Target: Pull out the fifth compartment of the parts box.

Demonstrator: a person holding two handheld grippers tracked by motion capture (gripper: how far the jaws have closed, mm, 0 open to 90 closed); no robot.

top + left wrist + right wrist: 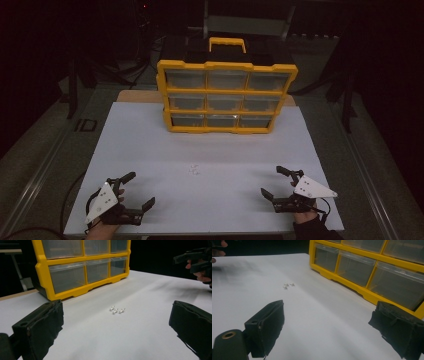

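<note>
Worktop (150, 150), white and flat, runs away from the person under the high view. A yellow drawer cabinet (226, 96) stands upright at the middle of its far edge, three rows of three clear drawers facing the person and a yellow handle on top. A few small white parts (194, 170) lie bunched in the open middle, nearer the near edge than the cabinet. The left tongs (140, 189) sit by the near left corner in the person's left hand (100, 230), jaws spread wide and holding nothing. The right tongs (274, 181) sit by the near right corner in the right hand (302, 216), likewise spread and empty.

From the left gripper view, the two black jaws of the left tongs (116, 327) rise far apart at either side, with bare worktop (140, 295) between them. The small white parts (116, 310) lie ahead, well apart from the jaws, and the cabinet (82, 265) stands beyond them at the left. The right tongs (193, 260) show at the upper right.

From the right gripper view, the right tongs (327, 322) are also wide open over the worktop (317, 315). The white parts (288, 285) lie ahead to the left, and the cabinet (367, 267) fills the upper right.
</note>
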